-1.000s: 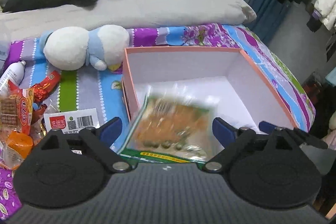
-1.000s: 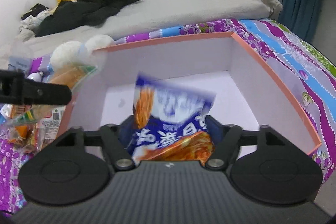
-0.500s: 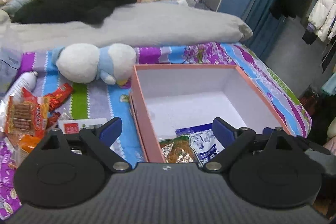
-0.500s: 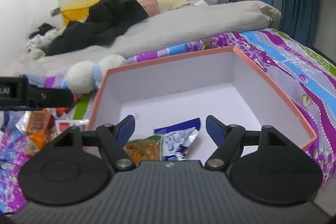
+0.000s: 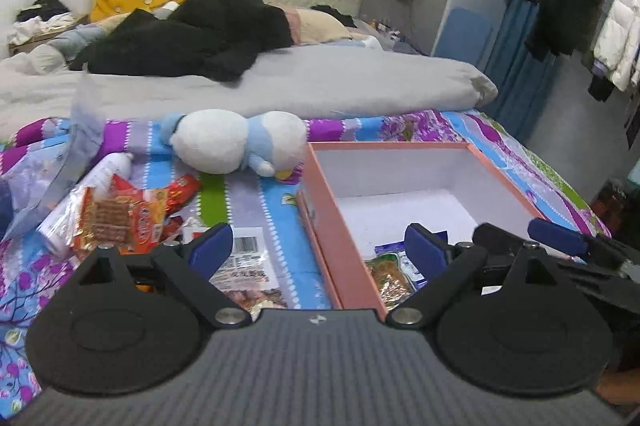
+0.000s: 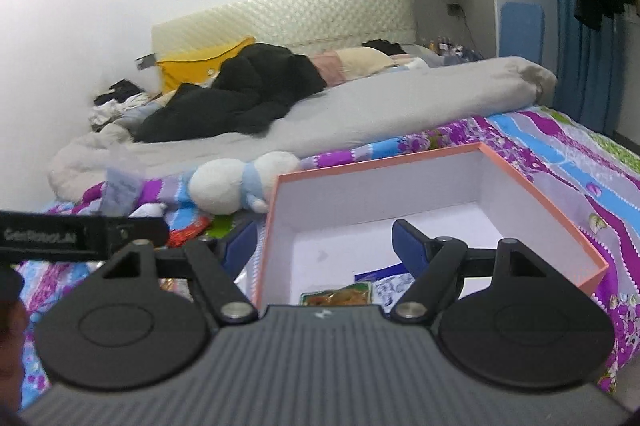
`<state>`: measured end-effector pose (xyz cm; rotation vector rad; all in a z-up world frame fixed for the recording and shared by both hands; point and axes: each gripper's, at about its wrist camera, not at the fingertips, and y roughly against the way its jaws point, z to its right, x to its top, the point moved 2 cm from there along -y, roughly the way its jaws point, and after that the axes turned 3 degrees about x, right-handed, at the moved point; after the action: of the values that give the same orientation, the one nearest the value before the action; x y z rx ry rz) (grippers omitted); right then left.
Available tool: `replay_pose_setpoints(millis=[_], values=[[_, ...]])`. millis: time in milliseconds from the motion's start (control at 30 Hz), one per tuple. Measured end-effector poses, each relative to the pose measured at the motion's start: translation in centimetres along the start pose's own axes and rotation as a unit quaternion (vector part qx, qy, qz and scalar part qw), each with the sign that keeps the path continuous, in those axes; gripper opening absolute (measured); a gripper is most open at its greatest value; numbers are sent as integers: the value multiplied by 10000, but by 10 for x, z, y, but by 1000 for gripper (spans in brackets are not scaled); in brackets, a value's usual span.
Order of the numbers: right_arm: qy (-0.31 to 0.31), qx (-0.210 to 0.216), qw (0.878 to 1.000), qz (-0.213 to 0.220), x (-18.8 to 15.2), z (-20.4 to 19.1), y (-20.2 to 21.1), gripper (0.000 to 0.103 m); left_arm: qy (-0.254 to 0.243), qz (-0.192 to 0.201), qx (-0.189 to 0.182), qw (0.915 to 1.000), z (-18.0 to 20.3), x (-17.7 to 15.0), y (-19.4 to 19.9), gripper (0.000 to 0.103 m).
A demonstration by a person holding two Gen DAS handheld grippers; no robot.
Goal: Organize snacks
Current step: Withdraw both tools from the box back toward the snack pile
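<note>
Bed in a striped floral cover is carrying everything; a grey duvet and a heap of dark clothing are lying across its far half, well apart from the work.

Orange-rimmed box is sitting open on the near right part of the bed; it is looking mostly bare inside; two snack packets are lying flat in its near corner, a brownish one and a blue-and-white one just beside it; judging by that, the task is only beginning.

Loose snacks are still waiting outside the box on its left: an orange biscuit pack, a red wrapper, a barcode-labelled pack lying nearest the box wall; a white bottle is lying partly under the pile; whether it counts as a snack I cannot tell.

Plush toy is resting just behind the box's far left corner, touching neither pile nor, as far as I can see, the rim; it is not blocking the route between pile and box.

Left gripper is hanging over the box's left wall, jaws spread, grasping nothing; right gripper is hovering over the same wall, jaws likewise spread and empty; the box wall itself is the one obstacle to clear when carrying the next pack across.
</note>
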<state>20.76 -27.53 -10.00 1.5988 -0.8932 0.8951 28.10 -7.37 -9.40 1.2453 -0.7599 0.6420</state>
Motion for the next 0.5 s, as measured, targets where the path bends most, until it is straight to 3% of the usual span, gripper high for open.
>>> replay_pose_setpoints(millis=[267, 500], values=[[131, 299, 9995, 55, -19, -28, 20, 76, 77, 79, 116, 9999, -23, -25, 26, 95], [236, 245, 9994, -29, -36, -45, 26, 76, 82, 206, 376, 9990, -44, -46, 49, 95]])
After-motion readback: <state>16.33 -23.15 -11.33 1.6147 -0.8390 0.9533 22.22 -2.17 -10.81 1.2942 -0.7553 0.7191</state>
